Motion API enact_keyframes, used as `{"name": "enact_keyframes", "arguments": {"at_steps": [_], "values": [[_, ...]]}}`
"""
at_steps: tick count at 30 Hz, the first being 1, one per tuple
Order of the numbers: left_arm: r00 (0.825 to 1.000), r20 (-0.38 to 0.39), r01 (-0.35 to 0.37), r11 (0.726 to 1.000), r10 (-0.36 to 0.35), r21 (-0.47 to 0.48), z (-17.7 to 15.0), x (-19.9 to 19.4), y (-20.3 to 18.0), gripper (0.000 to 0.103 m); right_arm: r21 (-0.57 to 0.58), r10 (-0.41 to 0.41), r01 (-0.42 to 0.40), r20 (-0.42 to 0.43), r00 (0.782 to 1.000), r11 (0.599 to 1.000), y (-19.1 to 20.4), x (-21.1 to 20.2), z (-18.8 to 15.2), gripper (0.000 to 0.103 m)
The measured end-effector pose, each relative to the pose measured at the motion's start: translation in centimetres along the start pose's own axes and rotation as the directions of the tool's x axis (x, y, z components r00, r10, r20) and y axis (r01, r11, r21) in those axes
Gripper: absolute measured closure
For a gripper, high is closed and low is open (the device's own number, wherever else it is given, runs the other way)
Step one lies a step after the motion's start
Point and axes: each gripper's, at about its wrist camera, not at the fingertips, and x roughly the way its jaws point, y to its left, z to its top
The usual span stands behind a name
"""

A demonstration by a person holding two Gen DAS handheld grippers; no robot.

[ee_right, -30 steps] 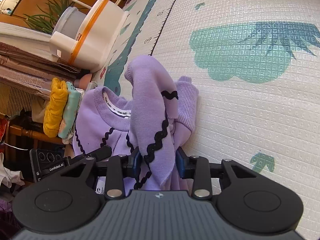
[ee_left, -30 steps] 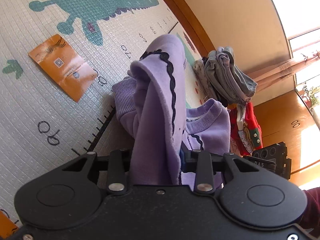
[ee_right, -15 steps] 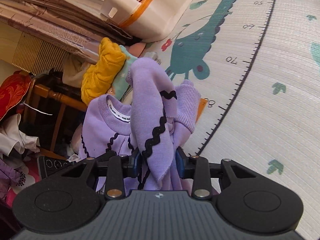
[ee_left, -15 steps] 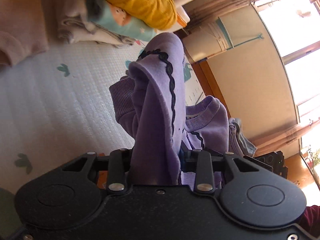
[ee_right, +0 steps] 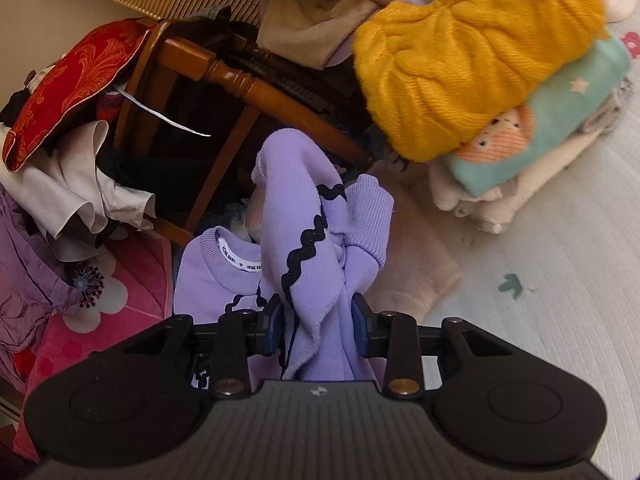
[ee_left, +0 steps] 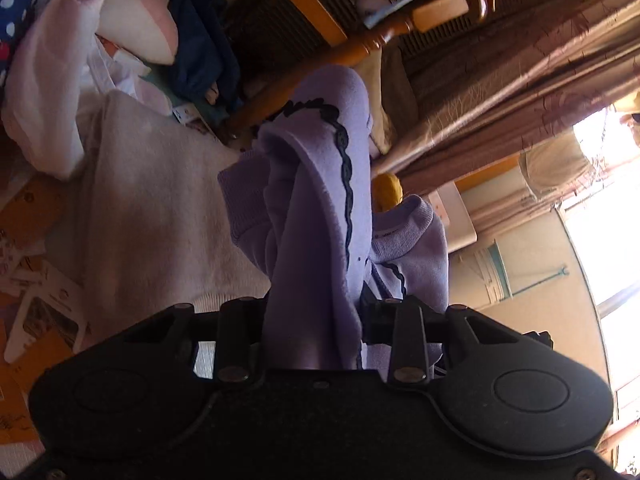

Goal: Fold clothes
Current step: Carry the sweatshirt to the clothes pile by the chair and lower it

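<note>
A lilac sweatshirt with black wavy trim [ee_left: 320,216] is bunched and held up off the floor by both grippers. My left gripper [ee_left: 314,316] is shut on one fold of it. My right gripper [ee_right: 318,320] is shut on another fold of the sweatshirt [ee_right: 316,240]; its neckline with a white label [ee_right: 236,256] hangs to the left. A stack of folded clothes, a yellow knit [ee_right: 472,52] on top of a teal piece [ee_right: 560,120] and cream ones, lies at the right of the right wrist view.
A cream-pink garment [ee_left: 152,208] lies flat on the mat below the sweatshirt. A wooden chair [ee_right: 224,76] with a red cushion [ee_right: 68,84] and loose clothes stands ahead. A pink flowered cloth [ee_right: 112,296] lies left. Brown curtains [ee_left: 520,80] hang at right.
Both grippers have swung with the sweatshirt away from the open play mat toward the chair and the folded stack. The grip on the sweatshirt is unchanged.
</note>
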Motion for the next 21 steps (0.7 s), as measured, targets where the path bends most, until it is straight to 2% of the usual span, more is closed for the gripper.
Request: {"name": "enact_keyframes", "arguments": {"at_steps": [2,4,6,8,9,10,11,12,13,14,15,18,20,21], "values": [[0.999,0.046,0.01,1.0,-0.01,-0.017,1.3,-0.6,0.2,0.07,-0.014,0.023,-0.023,-0.022,0.999,1.0,0.8,2.4,1.9,0.067],[0.995,0.093,0.028,0.996,-0.02,-0.084,3.0,-1.0,0.9,0.07,-0.025,0.046,-0.047,-0.037,0.998,0.999,1.8,4.5,3.6,0.067],[0.992,0.122,0.005,0.99,0.012,-0.138,4.6,-0.1,1.8,0.068,-0.027,0.06,-0.061,-0.048,0.997,0.998,2.6,6.3,5.2,0.067],[0.989,0.113,-0.076,0.984,0.095,-0.16,5.1,2.3,4.2,0.048,-0.023,0.054,-0.055,-0.048,0.997,0.998,2.9,8.2,6.6,0.067],[0.984,0.079,-0.139,0.969,0.157,-0.203,4.8,3.5,6.1,0.047,-0.033,0.008,-0.009,-0.04,0.999,0.999,2.7,9.4,7.2,0.062],[0.976,0.025,-0.202,0.937,0.217,-0.286,4.3,4.1,8.0,0.048,-0.052,-0.081,0.079,-0.029,0.996,0.996,2.3,10.6,7.7,0.055],[0.976,0.023,-0.199,0.929,0.217,-0.311,3.6,3.5,8.7,0.048,-0.068,-0.185,0.183,-0.021,0.983,0.981,1.7,11.6,8.1,0.053],[0.976,0.022,-0.198,0.923,0.217,-0.331,2.8,3.0,9.3,0.047,-0.062,-0.262,0.26,-0.018,0.965,0.963,1.2,12.4,8.5,0.056],[0.971,0.038,-0.217,0.941,0.234,-0.261,2.4,2.2,8.7,0.044,-0.049,-0.29,0.29,-0.006,0.957,0.956,1.0,12.4,8.5,0.059],[0.963,0.042,-0.254,0.947,0.267,-0.195,2.0,1.7,8.1,0.044,-0.058,-0.289,0.289,0.015,0.957,0.956,1.3,12.0,8.2,0.059],[0.963,0.032,-0.259,0.952,0.268,-0.165,1.8,1.4,7.9,0.044,-0.097,-0.281,0.283,0.031,0.959,0.954,2.0,11.5,7.7,0.058],[0.968,0.007,-0.244,0.955,0.249,-0.169,1.6,1.4,7.9,0.044,-0.282,-0.32,0.324,0.061,0.945,0.903,4.1,10.3,5.3,0.056],[0.975,0.012,-0.216,0.964,0.22,-0.154,1.2,1.3,7.5,0.044,-0.333,-0.349,0.357,0.084,0.933,0.873,4.5,9.7,3.7,0.056],[0.973,0.011,-0.226,0.965,0.229,-0.13,1.0,1.4,7.1,0.044,-0.336,-0.365,0.373,0.088,0.927,0.865,4.3,9.7,3.0,0.056]]}}
